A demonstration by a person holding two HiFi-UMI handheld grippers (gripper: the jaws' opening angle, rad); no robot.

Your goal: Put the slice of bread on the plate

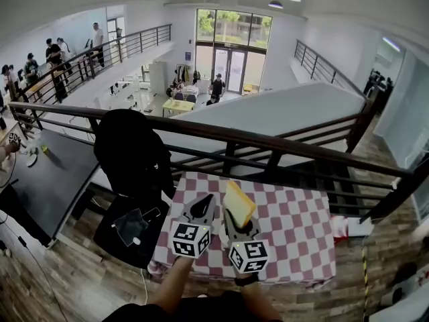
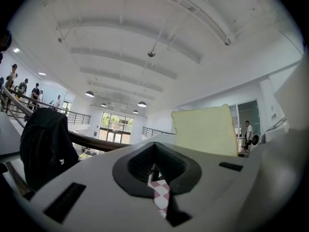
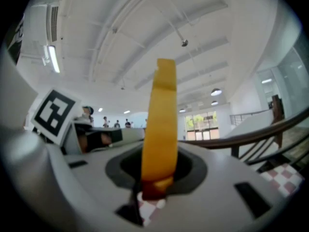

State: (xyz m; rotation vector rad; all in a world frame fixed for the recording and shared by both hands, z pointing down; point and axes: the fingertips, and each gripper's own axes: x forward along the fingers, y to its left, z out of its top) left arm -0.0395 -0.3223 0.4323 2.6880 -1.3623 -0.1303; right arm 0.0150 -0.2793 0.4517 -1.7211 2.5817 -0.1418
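My right gripper (image 1: 236,221) is shut on the lower edge of a pale yellow slice of bread (image 1: 238,203), which stands upright over the near part of the red-and-white checked table (image 1: 295,227). In the right gripper view the bread (image 3: 161,124) shows edge-on, rising from between the jaws of the right gripper (image 3: 153,182). Just to its left, my left gripper (image 1: 201,208) is shut with nothing in it. The left gripper view shows the flat face of the bread (image 2: 205,129) beyond the left gripper (image 2: 157,170). No plate is in any view.
A chair draped with a black jacket (image 1: 131,153) stands at the table's left. A dark railing (image 1: 268,146) runs behind the table, with an open drop beyond it. A black table (image 1: 47,180) sits further left. People stand on the far balcony.
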